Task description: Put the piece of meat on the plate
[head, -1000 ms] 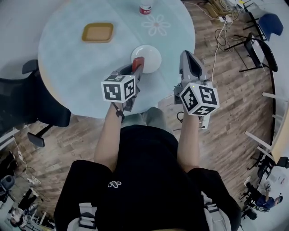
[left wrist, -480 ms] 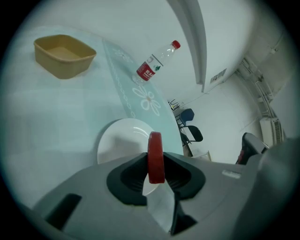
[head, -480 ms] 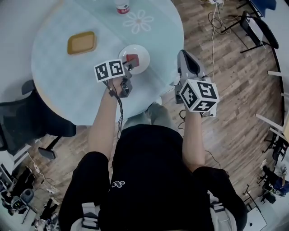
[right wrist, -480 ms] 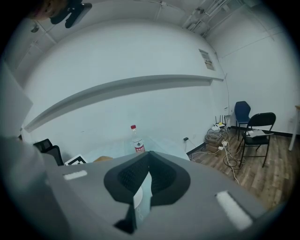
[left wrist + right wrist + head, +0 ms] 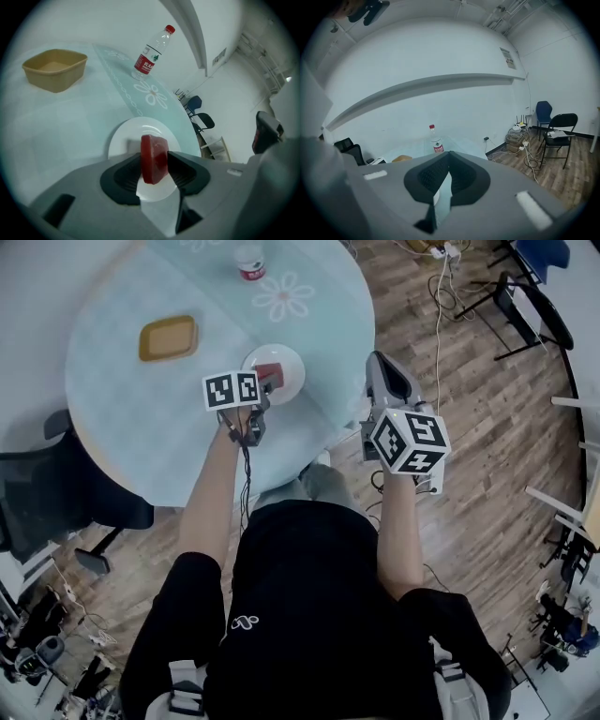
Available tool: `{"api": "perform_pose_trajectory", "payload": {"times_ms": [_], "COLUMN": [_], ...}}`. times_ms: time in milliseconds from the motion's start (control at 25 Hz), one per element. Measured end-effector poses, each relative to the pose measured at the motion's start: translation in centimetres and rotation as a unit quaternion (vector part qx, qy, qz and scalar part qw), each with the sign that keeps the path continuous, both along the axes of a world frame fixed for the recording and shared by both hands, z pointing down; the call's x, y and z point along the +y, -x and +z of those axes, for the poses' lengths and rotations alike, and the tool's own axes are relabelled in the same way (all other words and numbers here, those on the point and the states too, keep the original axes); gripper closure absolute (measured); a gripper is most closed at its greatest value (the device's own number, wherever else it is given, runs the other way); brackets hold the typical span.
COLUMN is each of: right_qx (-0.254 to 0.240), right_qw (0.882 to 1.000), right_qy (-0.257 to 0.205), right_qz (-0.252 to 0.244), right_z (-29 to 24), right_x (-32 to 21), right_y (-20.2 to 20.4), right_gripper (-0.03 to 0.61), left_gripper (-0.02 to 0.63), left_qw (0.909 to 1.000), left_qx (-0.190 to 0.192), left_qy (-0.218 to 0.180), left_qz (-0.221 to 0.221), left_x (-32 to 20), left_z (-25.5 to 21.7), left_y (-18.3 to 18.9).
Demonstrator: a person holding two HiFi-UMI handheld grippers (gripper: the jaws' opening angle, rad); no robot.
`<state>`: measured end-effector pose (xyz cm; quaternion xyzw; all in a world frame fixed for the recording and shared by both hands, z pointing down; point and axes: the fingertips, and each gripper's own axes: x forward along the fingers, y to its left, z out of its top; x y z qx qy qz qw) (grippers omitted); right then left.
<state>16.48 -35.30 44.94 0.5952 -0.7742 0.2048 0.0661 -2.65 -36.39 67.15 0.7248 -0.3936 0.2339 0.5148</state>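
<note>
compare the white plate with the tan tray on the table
The plate is round, white and nearly flat; the tray is rectangular, tan and has raised walls. The plate has the red piece of meat on or just above it; the tray looks empty. Both sit on the pale round table.

The plate (image 5: 123, 138) looks like glossy white ceramic. The meat (image 5: 153, 159) has a smooth, slightly shiny red surface. The table (image 5: 56, 122) has a smooth, pale top with a faint sheen. The bottle (image 5: 151, 54) is clear plastic, the tub (image 5: 55, 69) matt tan plastic. The floor (image 5: 487, 456) is wood plank.
</note>
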Motion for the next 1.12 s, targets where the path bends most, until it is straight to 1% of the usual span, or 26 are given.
{"api": "perform_pose_trajectory", "payload": {"times_ms": [80,160,200,240,280,360,400,440,480,520,560,640,720,760,800,840,920,1040,1120], "right_qx": [-0.001,-0.002,-0.002,-0.003,-0.005,-0.009,-0.012,-0.014,-0.015,-0.016,-0.019,-0.033,-0.057,-0.066,-0.069,-0.063,-0.035,-0.002,0.005], "right_qw": [1.0,1.0,1.0,0.999,0.999,0.998,0.997,0.997,0.995,0.994,0.993,0.99,0.988,0.986,0.985,0.984,0.983,0.98,0.977], "right_qy": [-0.002,-0.005,-0.006,-0.006,-0.006,-0.011,-0.019,-0.029,-0.042,-0.056,-0.07,-0.096,-0.121,-0.133,-0.143,-0.151,-0.161,-0.171,-0.178], "right_qz": [-0.01,-0.021,-0.028,-0.036,-0.044,-0.06,-0.068,-0.076,-0.085,-0.092,-0.098,-0.096,-0.079,-0.074,-0.072,-0.075,-0.086,-0.099,-0.114], "right_z": [-0.3,-0.6,-0.7,-0.8,-0.9,-1.4,-2.0,-2.8,-3.7,-4.8,-6.0,-8.7,-11.7,-13.1,-14.2,-14.9,-15.3,-15.5,-15.8], "right_x": [-0.4,-0.7,-0.7,-0.9,-1.1,-1.7,-2.1,-2.7,-3.3,-4.0,-4.8,-6.6,-8.2,-8.6,-8.7,-8.4,-7.1,-5.3,-4.9], "right_y": [0.6,1.3,1.7,2.0,2.4,3.4,4.0,4.6,5.3,5.9,6.5,6.7,6.1,5.8,5.9,6.3,7.4,8.5,9.1], "right_gripper": [0.572,0.572,0.572,0.572,0.572,0.572,0.572,0.572,0.572,0.572,0.572,0.572,0.572,0.572,0.572,0.572,0.572,0.572,0.572], "left_gripper": [0.422,0.399,0.375,0.329,0.294,0.294,0.305,0.328,0.362,0.402,0.431,0.466,0.526,0.59,0.621,0.621,0.621,0.621,0.621], "left_qw": [0.9997,0.998,0.9966,0.995,0.9929,0.9856,0.9794,0.9711,0.9606,0.9482,0.9345,0.9044,0.8706,0.854,0.8403,0.831,0.821,0.8098,0.8055], "left_qx": [-0.021,-0.051,-0.063,-0.071,-0.076,-0.079,-0.074,-0.064,-0.051,-0.039,-0.028,-0.018,-0.028,-0.043,-0.062,-0.083,-0.12,-0.139,-0.147], "left_qy": [-0.013,-0.036,-0.051,-0.069,-0.091,-0.148,-0.184,-0.222,-0.261,-0.3,-0.335,-0.399,-0.454,-0.478,-0.495,-0.504,-0.507,-0.515,-0.52], "left_qz": [0.007,0.013,0.013,0.012,0.006,-0.02,-0.039,-0.06,-0.08,-0.098,-0.115,-0.151,-0.186,-0.201,-0.212,-0.22,-0.233,-0.245,-0.244], "left_x": [0.0,-0.1,-0.1,-0.2,-0.4,-1.5,-2.3,-3.2,-4.1,-4.8,-5.3,-6.0,-6.2,-5.9,-5.4,-4.7,-3.3,-1.8,-1.6], "left_z": [-0.1,-0.8,-1.6,-2.7,-4.1,-7.8,-10.3,-13.0,-16.1,-19.2,-22.4,-28.5,-33.9,-36.0,-37.5,-38.3,-38.8,-39.1,-39.1], "left_y": [0.7,1.4,1.6,1.8,2.1,2.7,3.1,3.5,3.9,4.4,5.1,6.6,7.9,8.3,8.8,9.3,10.3,10.8,10.3]}}
